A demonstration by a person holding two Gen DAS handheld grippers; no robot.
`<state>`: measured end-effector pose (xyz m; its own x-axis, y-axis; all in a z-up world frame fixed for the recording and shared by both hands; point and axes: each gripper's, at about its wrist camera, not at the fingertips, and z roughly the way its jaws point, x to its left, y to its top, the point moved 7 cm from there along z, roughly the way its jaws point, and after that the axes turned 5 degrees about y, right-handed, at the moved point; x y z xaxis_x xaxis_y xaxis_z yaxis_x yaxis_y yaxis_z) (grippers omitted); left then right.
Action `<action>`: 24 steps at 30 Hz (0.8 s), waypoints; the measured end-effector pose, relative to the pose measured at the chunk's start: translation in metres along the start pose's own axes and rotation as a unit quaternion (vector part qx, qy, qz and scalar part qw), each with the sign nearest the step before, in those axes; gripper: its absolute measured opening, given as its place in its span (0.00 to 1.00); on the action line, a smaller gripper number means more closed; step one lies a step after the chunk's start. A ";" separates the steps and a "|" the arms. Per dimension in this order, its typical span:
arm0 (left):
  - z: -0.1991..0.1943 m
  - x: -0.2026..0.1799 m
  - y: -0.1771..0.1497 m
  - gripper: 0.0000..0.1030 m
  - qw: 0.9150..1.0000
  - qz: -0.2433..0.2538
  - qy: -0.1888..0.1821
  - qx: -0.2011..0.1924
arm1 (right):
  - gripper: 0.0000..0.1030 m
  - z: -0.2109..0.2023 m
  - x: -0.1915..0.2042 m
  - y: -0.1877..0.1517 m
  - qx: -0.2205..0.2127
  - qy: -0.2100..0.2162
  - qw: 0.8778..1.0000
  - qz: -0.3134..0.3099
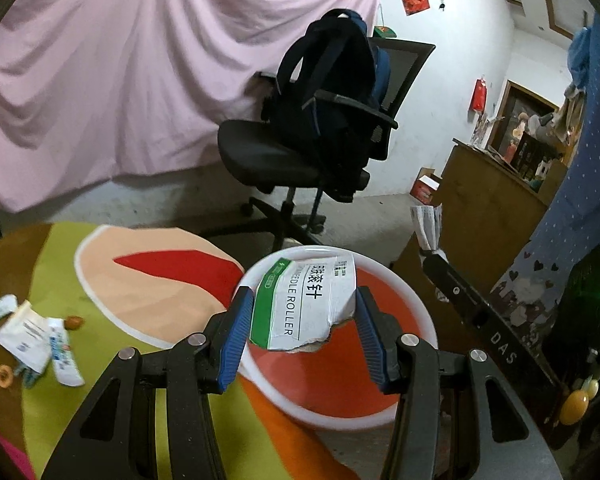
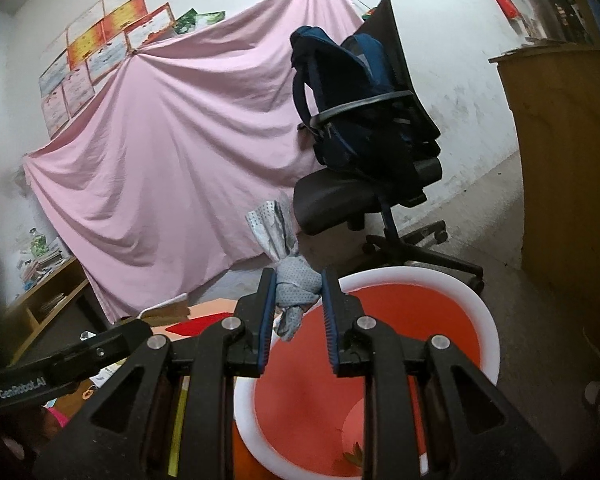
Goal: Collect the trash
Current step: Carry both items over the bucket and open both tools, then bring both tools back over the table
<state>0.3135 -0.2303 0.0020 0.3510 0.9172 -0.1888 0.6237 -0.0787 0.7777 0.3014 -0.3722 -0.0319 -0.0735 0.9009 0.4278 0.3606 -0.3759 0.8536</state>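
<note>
Both grippers hang over the white-rimmed red basin [image 1: 416, 312]. The left gripper [image 1: 303, 334] clamps a torn "NEEDLE ROLLER" carton [image 1: 308, 304]; the right gripper [image 2: 298, 312] pinches a crumpled dotted tissue [image 2: 294, 290]. Neither piece is dropped yet, and the basin holds little besides a small leafy scrap [image 2: 354, 458]. Several wrappers [image 1: 40, 340] and 2 small snack bits [image 1: 3, 376] remain on the colourful mat [image 1: 140, 296], so most collecting is likely left.

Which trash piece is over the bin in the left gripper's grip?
The torn white-and-green box marked NEEDLE ROLLER, clamped by the left gripper above the bin. The other wrappers lie on the mat.
</note>
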 end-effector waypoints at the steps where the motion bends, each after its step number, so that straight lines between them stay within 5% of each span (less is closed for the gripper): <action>1: 0.003 0.000 0.001 0.44 1.000 -0.004 -0.003 0.005 | 0.50 0.001 0.000 0.000 0.002 -0.002 1.000 0.002; 13: 0.008 0.011 0.002 0.44 0.999 -0.044 -0.017 0.017 | 0.54 0.004 -0.006 -0.005 0.015 -0.013 1.000 0.013; 24: -0.021 0.037 0.004 0.48 0.998 -0.055 0.023 -0.034 | 0.82 -0.001 0.011 0.002 -0.010 0.001 1.000 -0.014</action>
<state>0.3141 -0.1888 0.0112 0.2485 0.9361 -0.2489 0.6076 0.0495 0.7927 0.3009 -0.3633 -0.0250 -0.0854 0.9107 0.4042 0.3396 -0.3548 0.8711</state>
